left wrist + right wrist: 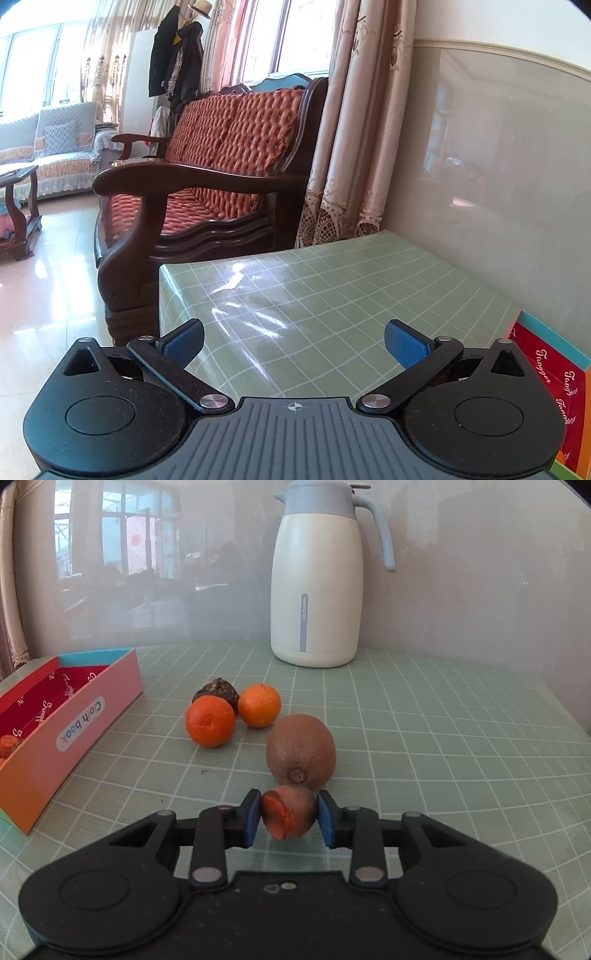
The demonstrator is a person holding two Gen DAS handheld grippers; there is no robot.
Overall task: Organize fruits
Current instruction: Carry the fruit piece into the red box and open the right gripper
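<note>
In the right wrist view my right gripper [289, 818] is shut on a small brown fruit with an orange-red patch [290, 816], just in front of a kiwi [301, 755]. Two oranges [210, 722] [259, 705] and a dark wrinkled fruit [218, 692] lie further back. A pink and orange "Cloth book" box [70, 720] stands at the left, open, with an orange fruit [7, 746] inside. In the left wrist view my left gripper [293, 341] is open and empty above the green checked tablecloth [314, 295]; the box edge [554, 373] shows at its right.
A white and blue thermos jug [314, 583] stands at the back of the table against the glossy wall. Left of the table are a wooden sofa with red cushions [207, 177], curtains [354, 147] and tiled floor [48, 295].
</note>
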